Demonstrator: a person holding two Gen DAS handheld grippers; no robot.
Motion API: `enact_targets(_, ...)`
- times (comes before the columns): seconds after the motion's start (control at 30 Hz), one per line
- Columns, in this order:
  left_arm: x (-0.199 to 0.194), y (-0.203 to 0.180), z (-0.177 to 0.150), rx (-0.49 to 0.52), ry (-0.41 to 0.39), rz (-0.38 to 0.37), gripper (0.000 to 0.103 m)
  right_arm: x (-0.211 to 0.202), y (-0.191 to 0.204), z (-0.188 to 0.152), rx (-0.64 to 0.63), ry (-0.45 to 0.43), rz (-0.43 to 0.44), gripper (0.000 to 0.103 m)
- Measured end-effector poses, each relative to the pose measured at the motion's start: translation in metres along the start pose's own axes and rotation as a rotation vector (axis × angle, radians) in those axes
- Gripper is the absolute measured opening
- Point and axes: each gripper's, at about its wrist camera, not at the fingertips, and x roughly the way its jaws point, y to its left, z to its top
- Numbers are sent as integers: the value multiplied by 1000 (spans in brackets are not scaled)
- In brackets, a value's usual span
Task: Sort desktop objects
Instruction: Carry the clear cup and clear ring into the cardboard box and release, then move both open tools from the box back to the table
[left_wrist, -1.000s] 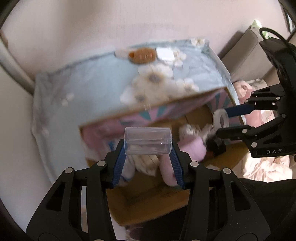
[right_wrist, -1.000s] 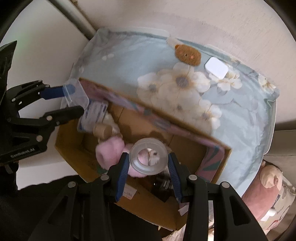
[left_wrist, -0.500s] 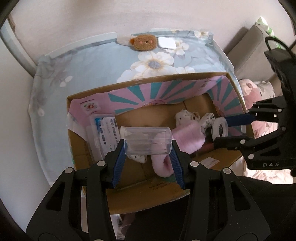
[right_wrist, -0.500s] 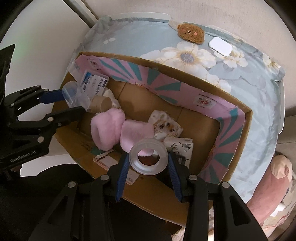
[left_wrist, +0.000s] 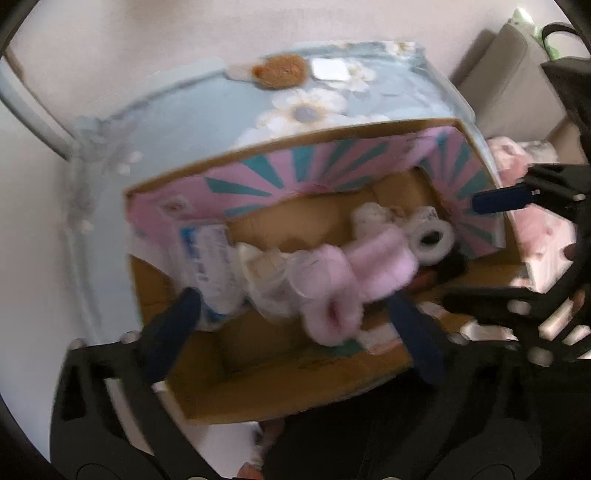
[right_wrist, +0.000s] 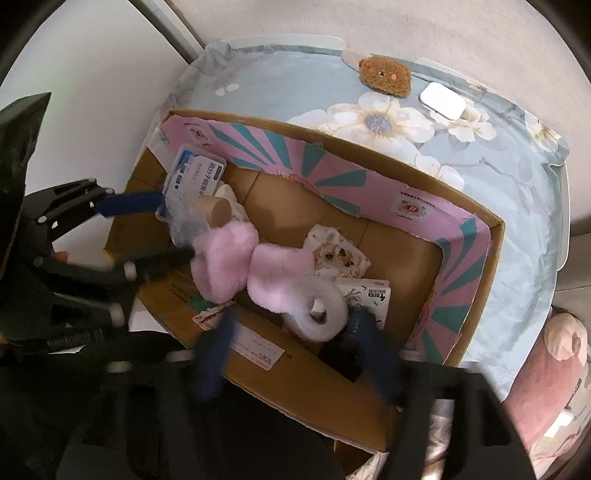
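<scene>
Jaws of both grippers are gaping, letting the tape roll (right_wrist: 317, 310) (at six o'clock) settle into the cardboard box (right_wrist: 476, 273); withdraw straight up, avoiding snags.

Both jaws newly spread; clear tube (left_wrist: 273, 280) and tape roll (right_wrist: 317, 310) dropped into box (right_wrist: 476, 236).

I see the cardboard box (right_wrist: 476, 236) on the table (right_wrist: 295, 77). In it, the tape roll (right_wrist: 321, 310) lies right of the earmuffs (right_wrist: 243, 266); behind the box sit 2 things, a plush bear (right_wrist: 386, 75) left of a case (right_wrist: 442, 100).
</scene>
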Motion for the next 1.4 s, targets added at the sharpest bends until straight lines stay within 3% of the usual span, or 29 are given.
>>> enact_targets(0.1, -3, 4, 1, -29, 2, -54, 103, -9, -1, -3, -11, -56, 25, 91)
enact_targets(0.43, -8, -2, 9, -52, -13, -58, 103, -26, -9, -15, -10, -121, 36, 91)
enact_targets(0.7, -13, -17, 8, -63, -50, -49, 103, -35, -20, -25, -47, -120, -10, 91)
enact_targets(0.97, -14, -28, 3, -80, -65, -38, 103, -44, -26, -34, -104, -187, -60, 91)
enact_targets(1.07, -22, -25, 12, -76, -95, -42, 103, -51, -28, -33, -109, -208, -74, 91)
enact_targets(1.2, -36, -17, 43, -37, -158, -22, 103, -79, -36, -21, -113, -315, -102, 91)
enact_targets(1.4, -42, -5, 115, 127, -256, 7, 103, -107, -72, 30, -94, -395, -152, 91)
